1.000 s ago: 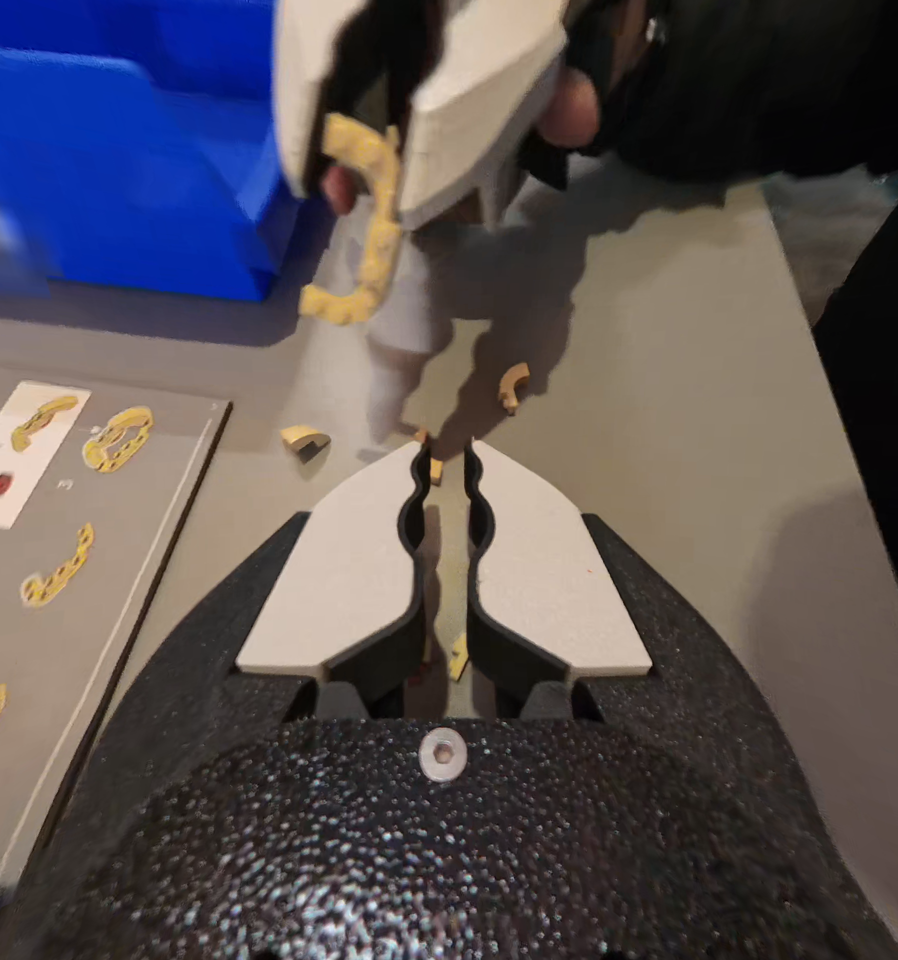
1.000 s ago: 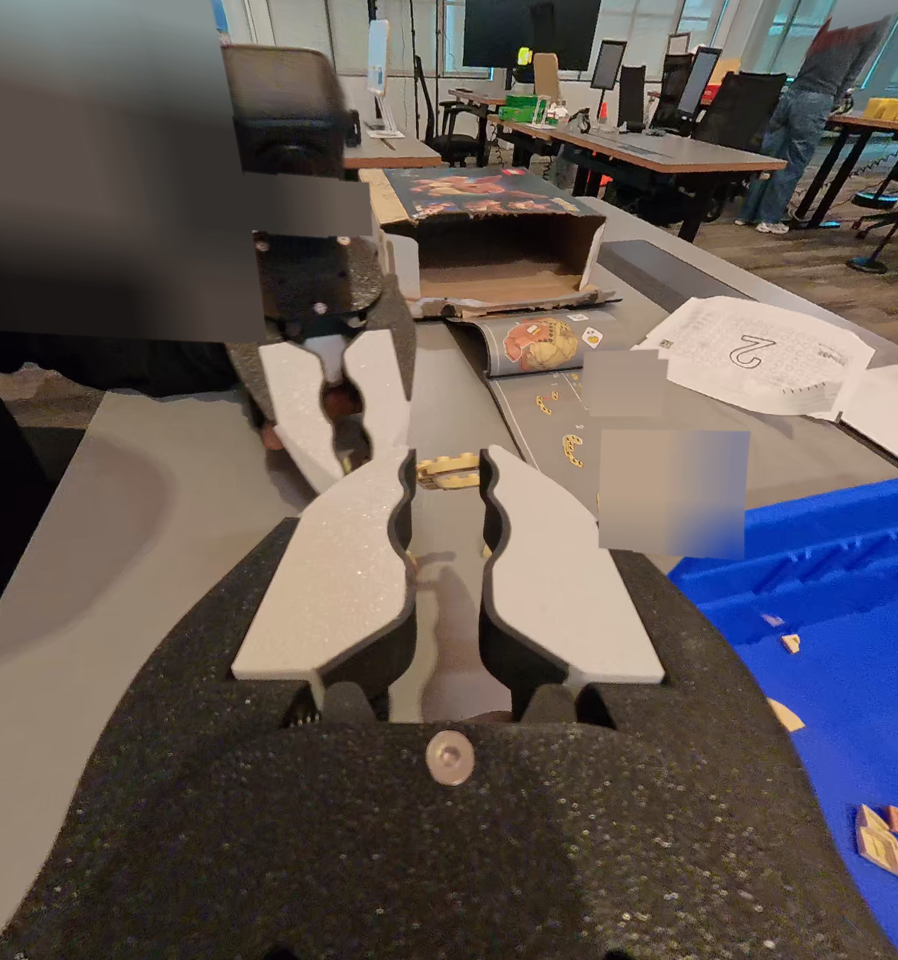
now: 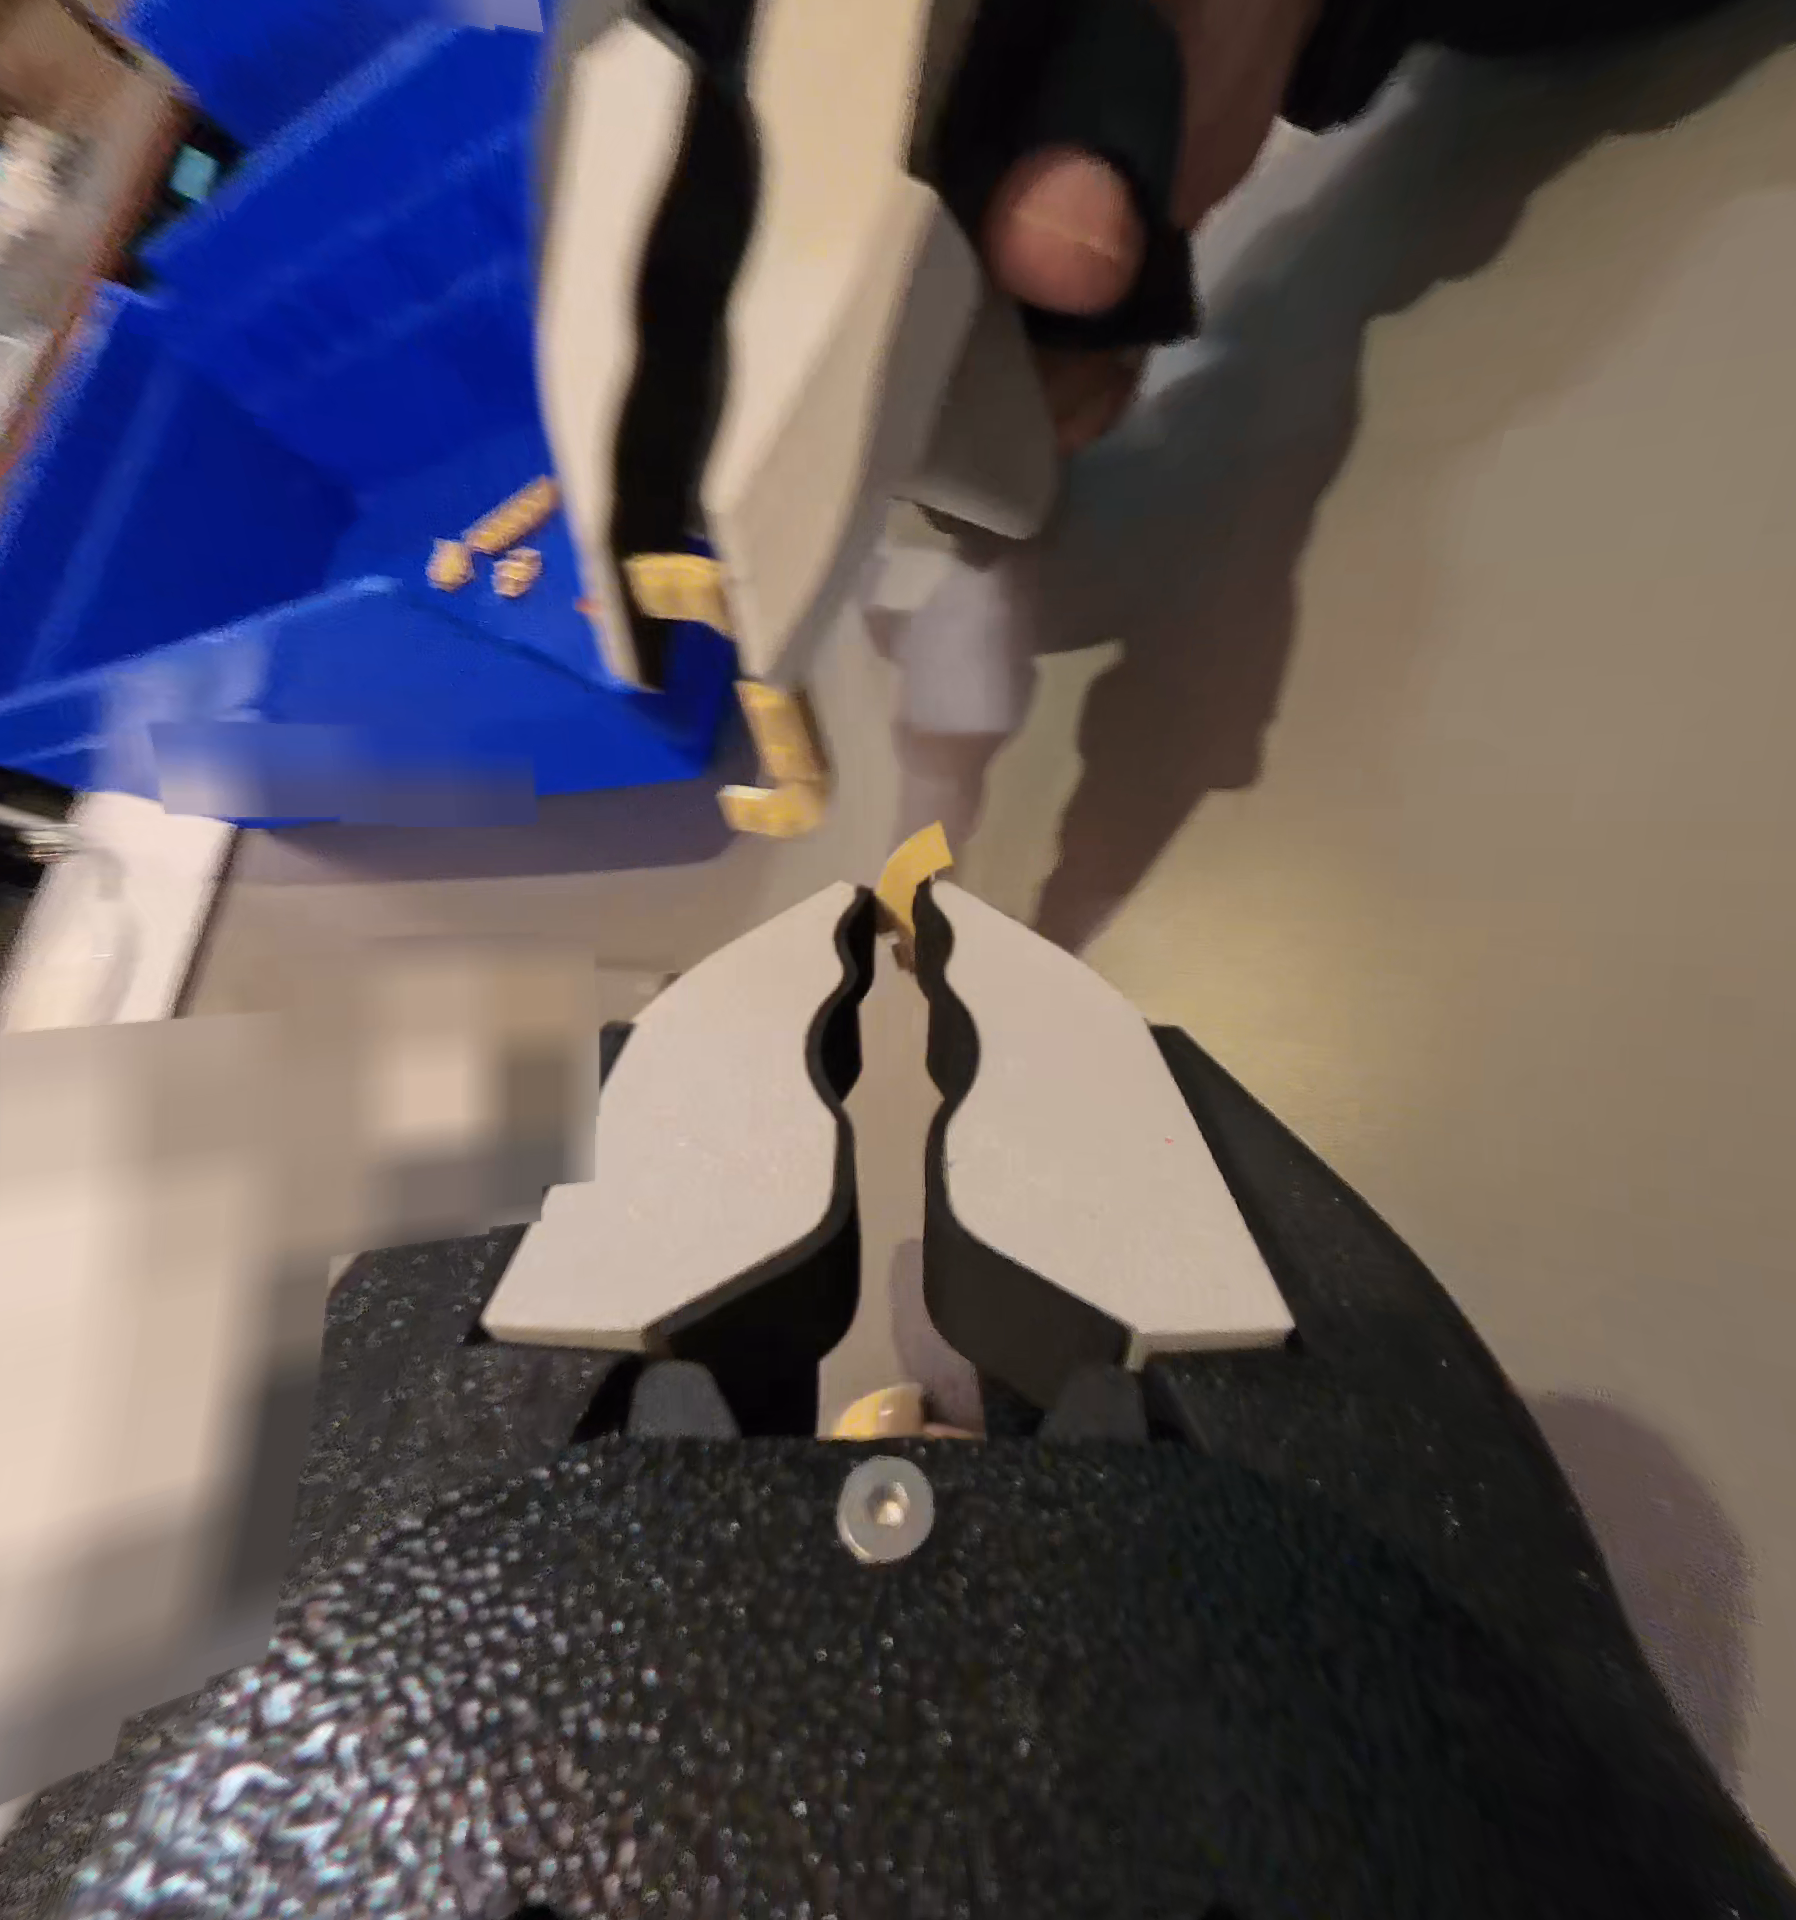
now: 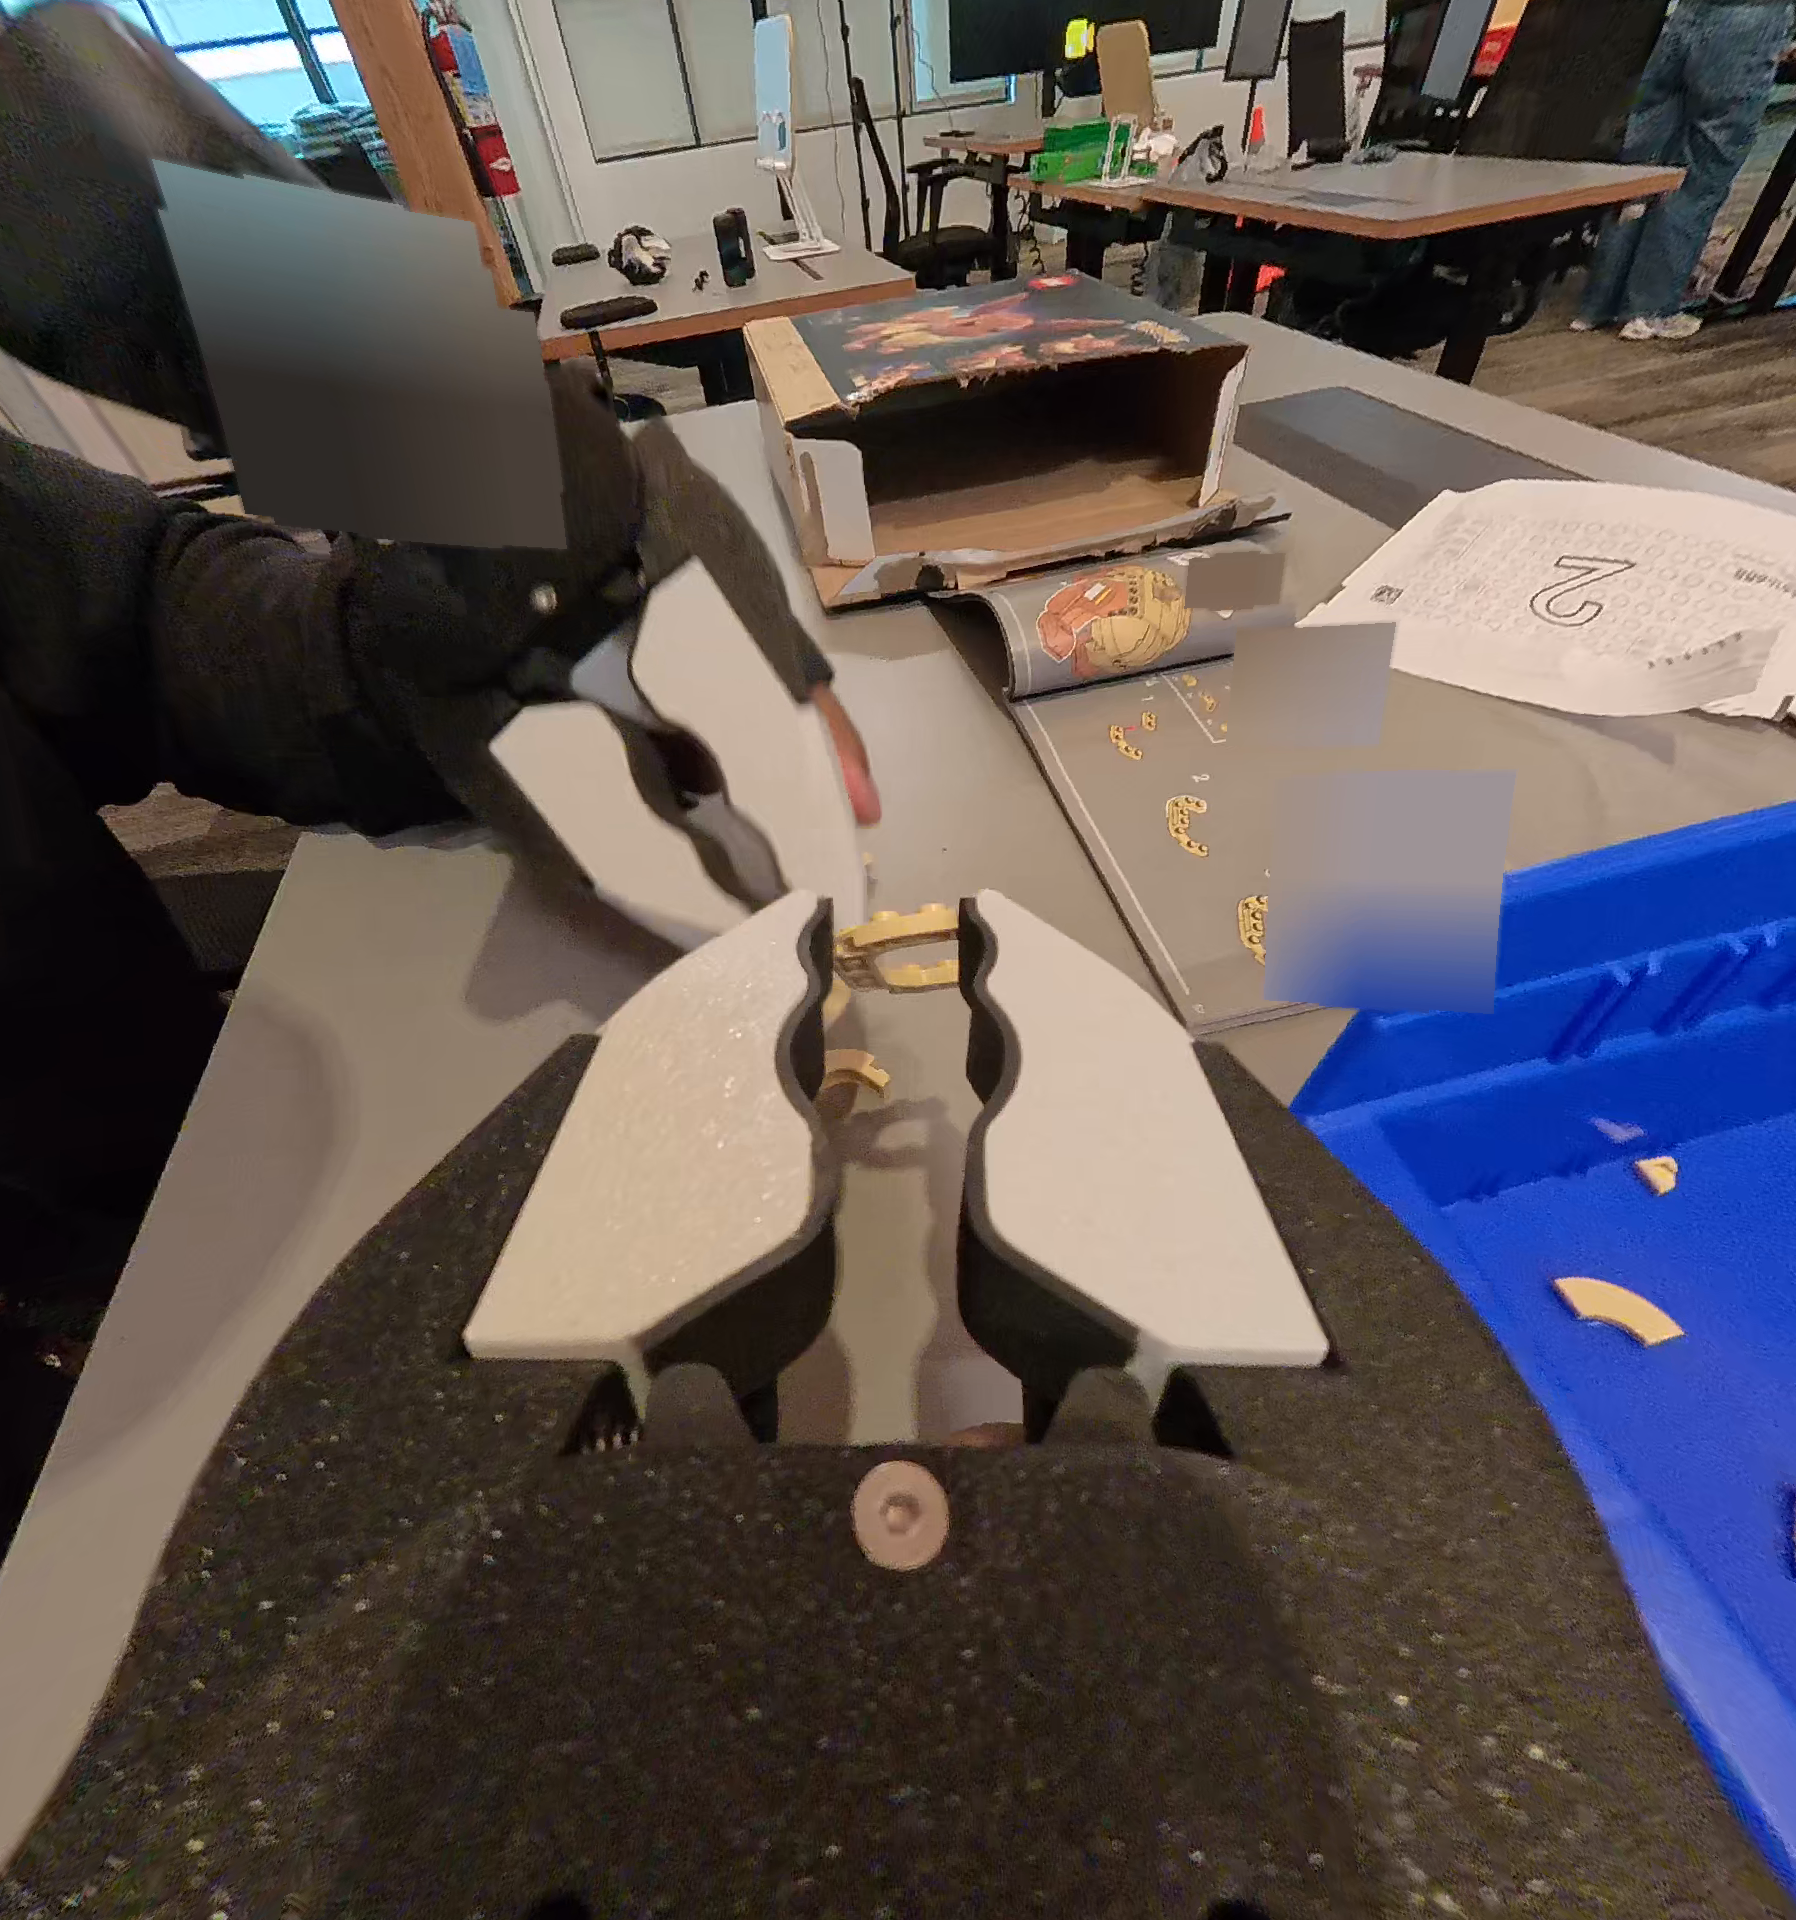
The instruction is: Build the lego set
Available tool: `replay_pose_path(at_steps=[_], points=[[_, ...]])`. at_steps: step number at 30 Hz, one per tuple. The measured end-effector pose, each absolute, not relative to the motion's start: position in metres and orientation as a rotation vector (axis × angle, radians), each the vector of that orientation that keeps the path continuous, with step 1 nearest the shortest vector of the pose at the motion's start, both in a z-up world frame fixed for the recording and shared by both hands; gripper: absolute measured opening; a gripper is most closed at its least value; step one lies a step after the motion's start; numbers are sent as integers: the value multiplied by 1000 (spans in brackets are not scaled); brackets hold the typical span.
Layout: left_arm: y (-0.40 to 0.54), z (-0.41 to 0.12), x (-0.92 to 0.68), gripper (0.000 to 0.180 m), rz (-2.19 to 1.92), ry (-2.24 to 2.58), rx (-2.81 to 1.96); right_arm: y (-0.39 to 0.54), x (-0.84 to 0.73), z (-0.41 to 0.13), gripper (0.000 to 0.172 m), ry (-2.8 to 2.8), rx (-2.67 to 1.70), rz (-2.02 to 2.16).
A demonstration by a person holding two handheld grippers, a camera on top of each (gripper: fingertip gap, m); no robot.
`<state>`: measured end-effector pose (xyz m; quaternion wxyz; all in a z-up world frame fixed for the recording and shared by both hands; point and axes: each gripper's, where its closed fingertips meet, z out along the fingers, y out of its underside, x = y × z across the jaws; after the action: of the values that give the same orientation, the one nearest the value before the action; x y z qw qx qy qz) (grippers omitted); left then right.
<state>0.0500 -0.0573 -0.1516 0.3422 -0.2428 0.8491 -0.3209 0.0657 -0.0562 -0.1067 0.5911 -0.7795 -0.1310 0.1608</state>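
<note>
The right gripper (image 4: 894,951) squeezes a tan C-shaped brick piece (image 4: 899,948) between its two pads. The left gripper (image 3: 899,904) is nearly closed and pinches a small curved tan piece (image 3: 915,868) at its tips. The two grippers sit close together, the left one at about 10 o'clock from the right one in the right wrist view. Another small tan curved piece (image 4: 852,1075) lies on the grey table (image 4: 374,997), under the right gripper. At 3 o'clock is a blue bin (image 4: 1600,1091) with loose tan bits (image 4: 1616,1309) inside. At 1 o'clock an open building booklet (image 4: 1133,790) shows pictures of tan curved parts. Behind it, at 12 o'clock, is a torn cardboard box (image 4: 998,447). White paper sheets (image 4: 1580,603) with a big printed number lie at 2 o'clock.
</note>
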Motion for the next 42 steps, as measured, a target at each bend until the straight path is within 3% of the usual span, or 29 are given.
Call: replay_pose_path(at_steps=[8, 42], points=[[-45, -104, 58, 7, -688, 1855, -472, -55, 48, -112, 22, -309, -1822, 479], [-54, -90, 59, 7, -453, 1603, -271, -53, 36, -99, 21, -219, -1704, 628]])
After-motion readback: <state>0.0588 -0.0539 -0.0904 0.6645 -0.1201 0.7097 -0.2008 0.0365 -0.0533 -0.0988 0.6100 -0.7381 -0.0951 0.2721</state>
